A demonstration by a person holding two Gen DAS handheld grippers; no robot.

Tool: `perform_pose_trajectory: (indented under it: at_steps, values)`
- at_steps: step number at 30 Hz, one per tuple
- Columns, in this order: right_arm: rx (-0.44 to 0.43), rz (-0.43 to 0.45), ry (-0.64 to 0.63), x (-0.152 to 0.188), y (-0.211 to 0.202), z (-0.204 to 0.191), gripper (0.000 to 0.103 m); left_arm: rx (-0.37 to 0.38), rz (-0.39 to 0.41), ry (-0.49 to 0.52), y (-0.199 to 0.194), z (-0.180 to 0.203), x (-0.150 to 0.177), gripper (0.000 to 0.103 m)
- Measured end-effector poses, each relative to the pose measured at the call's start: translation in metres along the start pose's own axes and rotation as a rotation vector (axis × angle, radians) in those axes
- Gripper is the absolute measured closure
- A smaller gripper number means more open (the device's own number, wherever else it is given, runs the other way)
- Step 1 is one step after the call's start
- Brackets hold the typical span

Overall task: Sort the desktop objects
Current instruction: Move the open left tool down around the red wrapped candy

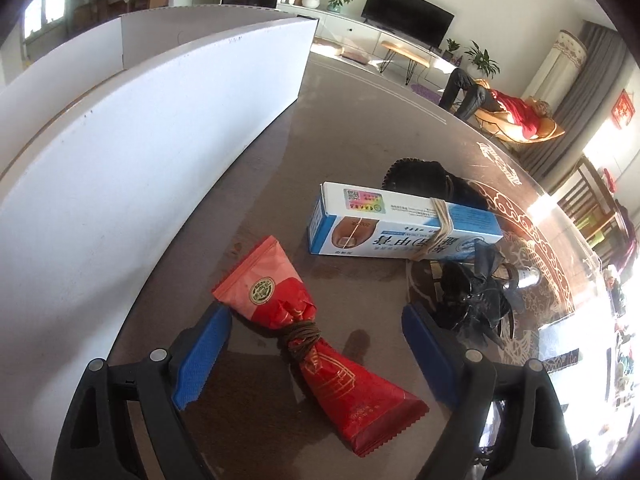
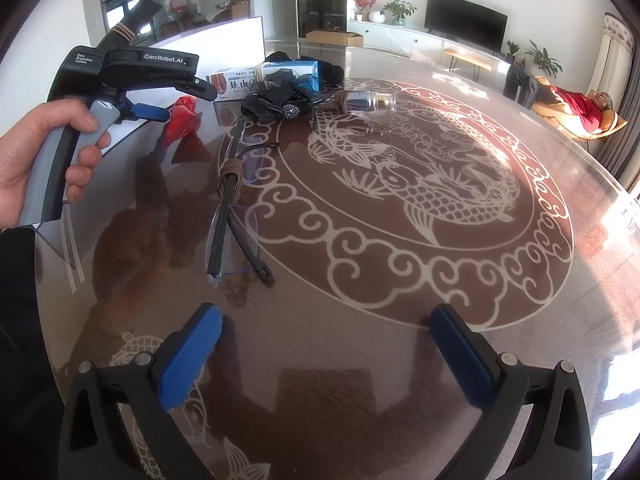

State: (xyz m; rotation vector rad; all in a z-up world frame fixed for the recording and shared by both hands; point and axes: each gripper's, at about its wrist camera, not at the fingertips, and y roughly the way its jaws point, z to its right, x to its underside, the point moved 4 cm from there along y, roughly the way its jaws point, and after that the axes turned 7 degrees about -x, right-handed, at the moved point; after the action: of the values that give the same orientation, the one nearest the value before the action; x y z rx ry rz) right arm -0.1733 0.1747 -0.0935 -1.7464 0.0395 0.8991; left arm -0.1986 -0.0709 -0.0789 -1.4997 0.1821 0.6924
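Observation:
A red snack packet (image 1: pixel 308 328) tied at its middle with brown cord lies on the round table between the open fingers of my left gripper (image 1: pixel 316 340). It shows small in the right wrist view (image 2: pixel 182 118) below the left gripper's blue fingers (image 2: pixel 150 112). Behind it lie a blue-and-white medicine box (image 1: pixel 400 224) with a rubber band, a black bow hair clip (image 1: pixel 476 296) and a small glass bottle (image 2: pixel 370 101). Folded glasses (image 2: pixel 234 216) bound with brown cord lie ahead of my right gripper (image 2: pixel 326 344), which is open and empty.
A white open box (image 1: pixel 132 152) stands along the table's left side, close to the packet. A dark pouch (image 1: pixel 432 180) lies behind the medicine box. A brown carton (image 2: pixel 334 38) sits at the far edge. A person reclines in a chair (image 2: pixel 576 110) beyond the table.

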Motion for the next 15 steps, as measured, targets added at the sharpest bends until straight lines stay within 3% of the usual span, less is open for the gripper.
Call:
perform_pose_trajectory:
  at_steps: [3, 5, 7, 8, 12, 15]
  values:
    - [0.0, 0.0, 0.0, -0.001, 0.0, 0.0, 0.0, -0.038, 0.014, 0.132, 0.005, 0.008, 0.007, 0.016]
    - [0.0, 0.0, 0.0, 0.0, 0.0, 0.0, 0.0, -0.08, 0.057, 0.216, 0.004, 0.004, 0.014, 0.036]
    - [-0.001, 0.0, 0.001, -0.001, -0.001, 0.0, 0.0, -0.057, 0.094, 0.248, -0.002, -0.006, 0.019, 0.073]
    - [-0.001, 0.0, 0.001, -0.001, -0.001, -0.001, 0.0, -0.041, 0.094, 0.25, -0.006, -0.013, 0.021, 0.08]
    - [-0.001, 0.0, 0.001, -0.001, -0.001, -0.001, 0.0, 0.1, 0.062, 0.254, -0.027, -0.035, 0.046, 0.081]
    - [-0.001, 0.0, 0.001, -0.001, -0.001, 0.0, 0.0, 0.133, 0.052, 0.299, -0.047, -0.042, 0.077, 0.08]
